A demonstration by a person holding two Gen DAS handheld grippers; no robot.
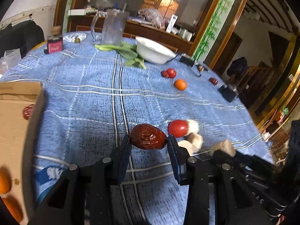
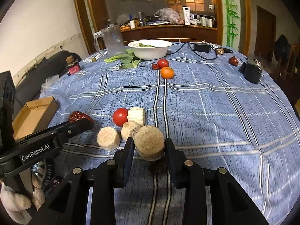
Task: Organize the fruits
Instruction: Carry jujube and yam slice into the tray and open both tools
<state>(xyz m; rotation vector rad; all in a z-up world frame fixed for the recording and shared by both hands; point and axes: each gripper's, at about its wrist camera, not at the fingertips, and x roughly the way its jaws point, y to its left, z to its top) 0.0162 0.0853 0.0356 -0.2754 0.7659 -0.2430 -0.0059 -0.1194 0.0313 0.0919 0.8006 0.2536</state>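
Note:
In the left wrist view my left gripper [image 1: 148, 140] is shut on a wrinkled dark red date [image 1: 148, 136], held just above the blue checked tablecloth [image 1: 84, 97]. A cardboard box [image 1: 16, 131] stands close on its left, with a red date [image 1: 28, 112] and an orange [image 1: 3, 183] inside. My right gripper [image 2: 149, 147] is shut on a beige round chunk [image 2: 149, 142], lifted slightly off the cloth. Beyond it lie a tomato [image 2: 120, 116], a white block [image 2: 136, 115] and two more beige chunks [image 2: 108, 137]. The held date [image 2: 77, 115] shows at the left.
Farther back lie a tomato [image 2: 162, 63], an orange [image 2: 167, 72] and a small date [image 2: 155, 67]; another date [image 2: 233, 61] lies at the right. A white bowl [image 2: 150, 49], leafy greens [image 2: 129, 59], a clear pitcher [image 2: 112, 39], a black mug [image 2: 252, 71] and a red jar [image 2: 73, 67] ring the table.

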